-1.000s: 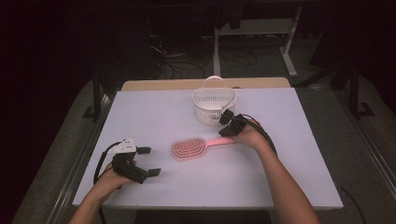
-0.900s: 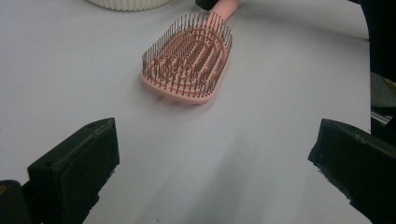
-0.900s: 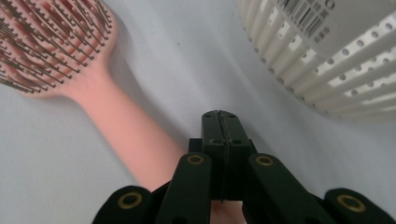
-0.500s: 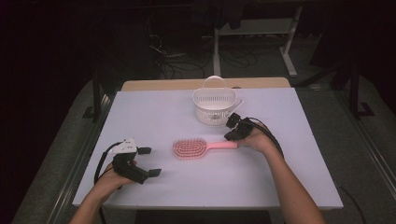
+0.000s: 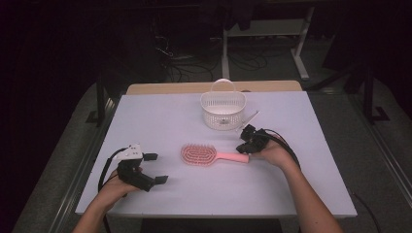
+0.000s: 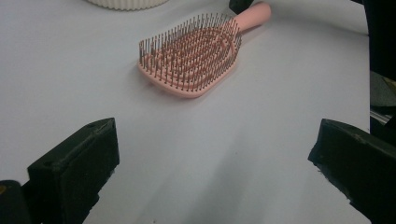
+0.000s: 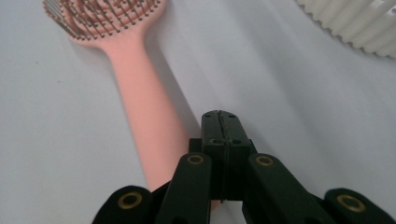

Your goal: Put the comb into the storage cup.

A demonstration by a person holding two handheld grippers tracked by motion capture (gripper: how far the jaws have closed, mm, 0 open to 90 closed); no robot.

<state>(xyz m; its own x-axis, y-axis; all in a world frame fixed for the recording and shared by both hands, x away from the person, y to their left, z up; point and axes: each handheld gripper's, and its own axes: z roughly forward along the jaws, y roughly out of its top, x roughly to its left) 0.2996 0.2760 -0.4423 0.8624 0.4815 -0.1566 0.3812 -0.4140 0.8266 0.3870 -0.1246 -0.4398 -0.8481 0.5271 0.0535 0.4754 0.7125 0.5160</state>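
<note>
A pink hairbrush [image 5: 199,154] lies bristles up in the middle of the white table [image 5: 160,121], its handle pointing right. My right gripper [image 5: 244,143] is at the end of that handle. In the right gripper view its jaws [image 7: 220,119] are pressed together with nothing between them, and the brush handle [image 7: 140,93] runs just to their left and beneath them. My left gripper [image 5: 156,168] rests near the table's front left, jaws wide apart and empty. The left gripper view [image 6: 219,154] looks across bare table at the brush head [image 6: 191,58].
A white ribbed basket [image 5: 223,109] with a hoop handle stands behind the brush, near the table's far edge, and its wall shows in the right gripper view [image 7: 355,23]. A pale stick leans beside it. Dark floor, cables and stands surround the table.
My right gripper has come away from beside the basket toward the person and down to the end of the brush handle. The left gripper and the brush have stayed put.
</note>
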